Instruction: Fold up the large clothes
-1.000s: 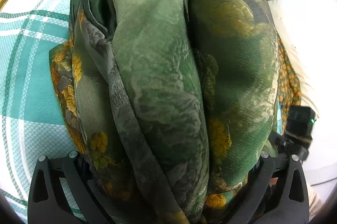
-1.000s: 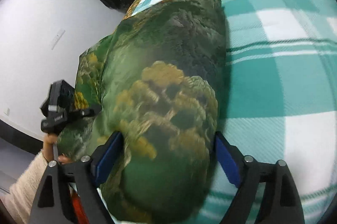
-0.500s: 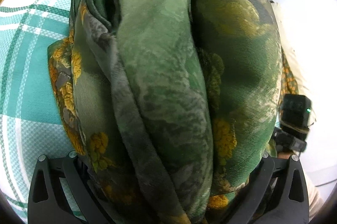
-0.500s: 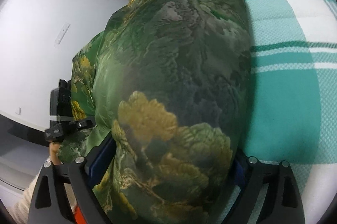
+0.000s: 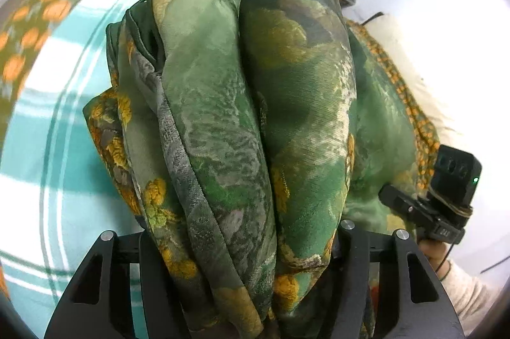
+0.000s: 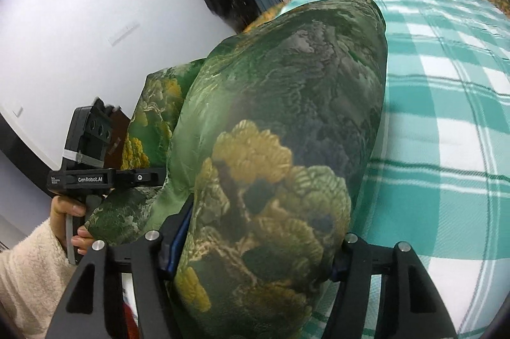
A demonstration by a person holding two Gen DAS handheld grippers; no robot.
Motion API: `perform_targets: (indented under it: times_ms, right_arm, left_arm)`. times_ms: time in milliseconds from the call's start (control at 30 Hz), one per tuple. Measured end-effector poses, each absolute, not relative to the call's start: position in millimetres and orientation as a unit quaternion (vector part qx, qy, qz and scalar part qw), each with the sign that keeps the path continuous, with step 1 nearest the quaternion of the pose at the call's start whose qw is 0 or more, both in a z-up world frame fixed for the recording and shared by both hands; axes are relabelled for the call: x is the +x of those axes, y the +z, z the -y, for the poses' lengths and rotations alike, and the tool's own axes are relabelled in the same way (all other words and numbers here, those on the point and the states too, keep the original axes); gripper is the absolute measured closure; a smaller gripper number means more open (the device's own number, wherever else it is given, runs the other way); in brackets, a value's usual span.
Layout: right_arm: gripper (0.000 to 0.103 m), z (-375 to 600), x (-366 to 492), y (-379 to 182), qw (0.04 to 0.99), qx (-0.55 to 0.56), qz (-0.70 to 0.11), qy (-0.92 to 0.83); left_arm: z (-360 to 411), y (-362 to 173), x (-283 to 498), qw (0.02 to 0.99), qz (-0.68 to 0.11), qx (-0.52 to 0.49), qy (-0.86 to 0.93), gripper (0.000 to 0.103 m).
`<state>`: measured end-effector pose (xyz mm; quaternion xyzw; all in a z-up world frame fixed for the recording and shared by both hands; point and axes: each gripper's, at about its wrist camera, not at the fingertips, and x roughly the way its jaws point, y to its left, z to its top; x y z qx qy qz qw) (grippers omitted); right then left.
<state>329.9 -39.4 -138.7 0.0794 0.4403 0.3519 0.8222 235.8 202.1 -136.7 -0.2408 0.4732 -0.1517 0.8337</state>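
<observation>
While one checked bedspread [image 6: 446,122] lies beneath, two claws, left claw [image 5: 245,246] and right claw [image 6: 251,243], each pinch one green garment [image 5: 223,131].

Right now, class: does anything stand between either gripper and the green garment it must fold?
No. The green patterned garment bulges directly between the fingers of the left gripper, and likewise inside the right gripper. No other object comes between either gripper and the fabric. The checked bedspread lies beyond.
</observation>
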Motion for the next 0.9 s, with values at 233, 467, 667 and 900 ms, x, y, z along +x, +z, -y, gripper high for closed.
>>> perform_targets:
  times_ms: [233,467,667,900]
  right_arm:
    - [0.038,59,380,-98,0.840,0.095,-0.402,0.352]
    - [0.038,86,440,-106,0.843,0.108,-0.399,0.344]
    - [0.037,103,500,-177,0.802,0.134,-0.470,0.343]
    - [0.012,124,499,-228,0.764,0.216,-0.527,0.305]
  left_arm:
    - [-182,-101,292,0.851,-0.447,-0.224,-0.164,0.043]
    - [-165,-117,356,0.846,-0.455,-0.226,-0.164,0.043]
    - [-156,-191,391,0.814,-0.518,-0.228,-0.129,0.026]
    - [-172,-197,346,0.822,-0.491,-0.259,-0.130,0.002]
